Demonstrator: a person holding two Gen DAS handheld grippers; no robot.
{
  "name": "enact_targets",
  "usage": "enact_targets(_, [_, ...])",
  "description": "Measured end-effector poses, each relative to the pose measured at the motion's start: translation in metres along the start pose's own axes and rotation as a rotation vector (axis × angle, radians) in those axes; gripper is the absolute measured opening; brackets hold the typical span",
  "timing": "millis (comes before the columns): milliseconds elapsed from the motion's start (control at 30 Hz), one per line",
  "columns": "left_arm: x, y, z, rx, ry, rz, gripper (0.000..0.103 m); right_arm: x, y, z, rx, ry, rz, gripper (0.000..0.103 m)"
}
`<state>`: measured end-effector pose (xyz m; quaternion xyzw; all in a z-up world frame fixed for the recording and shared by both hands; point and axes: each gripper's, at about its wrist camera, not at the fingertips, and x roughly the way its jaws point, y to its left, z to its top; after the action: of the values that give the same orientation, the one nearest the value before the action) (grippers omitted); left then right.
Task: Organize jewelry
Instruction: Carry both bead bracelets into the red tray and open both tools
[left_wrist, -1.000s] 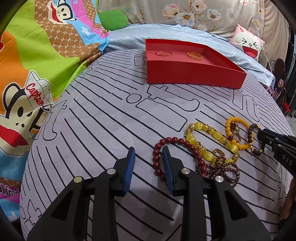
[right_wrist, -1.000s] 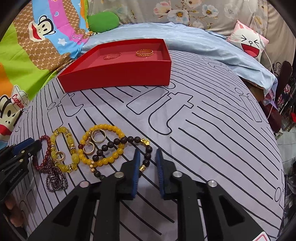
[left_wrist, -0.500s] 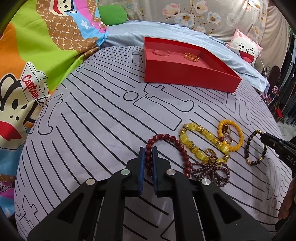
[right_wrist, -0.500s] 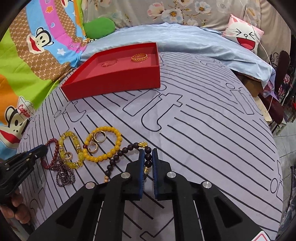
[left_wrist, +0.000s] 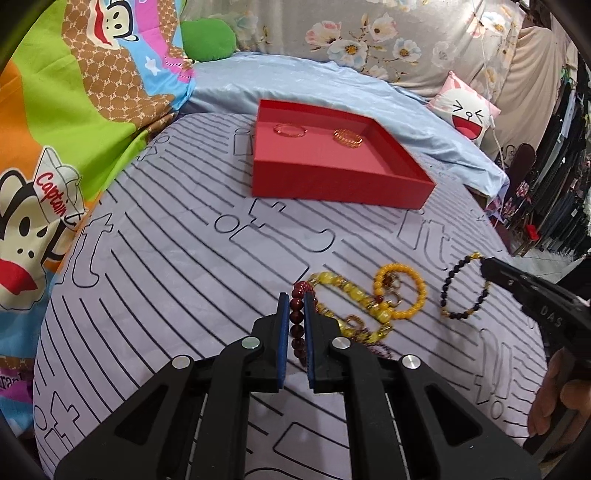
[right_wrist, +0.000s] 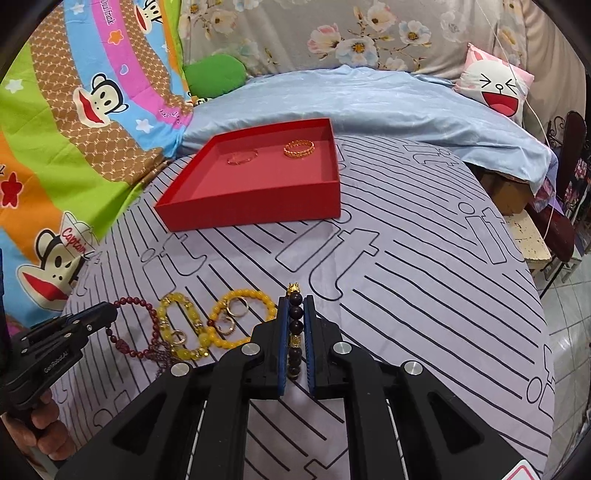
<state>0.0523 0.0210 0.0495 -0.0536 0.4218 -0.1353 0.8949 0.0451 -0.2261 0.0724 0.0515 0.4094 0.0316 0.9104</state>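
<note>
Pickup step: left gripper (left_wrist: 293, 325) jaws pinched the red bead bracelet (left_wrist: 297, 314), right gripper (right_wrist: 295, 328) jaws pinched the dark bead bracelet (right_wrist: 295, 321), both well short of the red tray (right_wrist: 258, 201). Next, prob. carry both to tray w/o snagging the yellow bracelets (right_wrist: 243, 319).

The bed (right_wrist: 424, 258) has a striped gray sheet. A red tray (right_wrist: 255, 206) sits on it. Bead bracelets (right_wrist: 207, 328) lie nearer.

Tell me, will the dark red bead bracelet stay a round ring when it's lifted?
Probably not. The dark red bead bracelet is separate beads on a string, so it likely droops. Pinched in the left tool, its round beads might slip.
</note>
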Motion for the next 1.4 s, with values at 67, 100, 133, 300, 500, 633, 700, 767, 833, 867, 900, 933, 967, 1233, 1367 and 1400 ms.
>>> enact_targets(67, [-0.005, -0.004, 0.006, 0.006, -0.008, -0.015, 0.007, -0.002, 0.002, 0.003, -0.003, -0.007, 0.003, 0.007])
enact_targets(100, [-0.008, -0.006, 0.009, 0.009, -0.013, -0.023, 0.007, -0.003, 0.002, 0.005, -0.004, -0.012, 0.005, 0.007])
enact_targets(133, [-0.010, -0.008, 0.012, 0.012, -0.016, -0.029, 0.007, -0.004, 0.002, 0.006, -0.005, -0.015, 0.008, 0.007])
enact_targets(300, [-0.017, -0.019, 0.029, 0.037, -0.034, -0.047, 0.007, -0.005, 0.004, 0.015, -0.007, -0.024, 0.021, 0.007])
enact_targets(500, [-0.019, -0.033, 0.059, 0.081, -0.067, -0.073, 0.007, -0.005, 0.007, 0.043, -0.027, -0.061, 0.032, 0.007])
enact_targets(633, [-0.013, -0.041, 0.088, 0.101, -0.089, -0.101, 0.007, 0.000, 0.005, 0.071, -0.031, -0.085, 0.050, 0.007])
enact_targets(700, [-0.008, -0.045, 0.106, 0.108, -0.102, -0.118, 0.007, 0.005, 0.004, 0.089, -0.035, -0.097, 0.060, 0.007])
enact_targets(767, [-0.002, -0.050, 0.125, 0.118, -0.117, -0.135, 0.007, 0.009, 0.005, 0.104, -0.037, -0.107, 0.067, 0.007])
enact_targets(833, [0.005, -0.053, 0.140, 0.126, -0.132, -0.143, 0.007, 0.017, 0.006, 0.124, -0.039, -0.114, 0.080, 0.007])
enact_targets(867, [0.010, -0.055, 0.150, 0.127, -0.138, -0.146, 0.007, 0.020, 0.006, 0.131, -0.039, -0.117, 0.082, 0.007])
enact_targets(900, [0.013, -0.056, 0.156, 0.127, -0.142, -0.149, 0.007, 0.027, 0.006, 0.141, -0.038, -0.122, 0.088, 0.007])
enact_targets(933, [0.018, -0.057, 0.165, 0.126, -0.145, -0.165, 0.007, 0.031, 0.006, 0.148, -0.037, -0.123, 0.093, 0.007])
enact_targets(967, [0.022, -0.056, 0.172, 0.124, -0.147, -0.169, 0.007, 0.036, 0.006, 0.155, -0.035, -0.125, 0.098, 0.007])
enact_targets(1233, [0.087, -0.047, 0.219, 0.075, -0.095, -0.240, 0.007, 0.102, 0.004, 0.197, 0.010, -0.068, 0.153, 0.007])
enact_targets(1367, [0.129, -0.033, 0.226, 0.032, -0.033, -0.241, 0.007, 0.139, 0.002, 0.202, 0.043, 0.001, 0.202, 0.007])
enact_targets(1400, [0.141, -0.029, 0.226, 0.025, -0.015, -0.235, 0.007, 0.148, 0.001, 0.202, 0.047, 0.016, 0.207, 0.008])
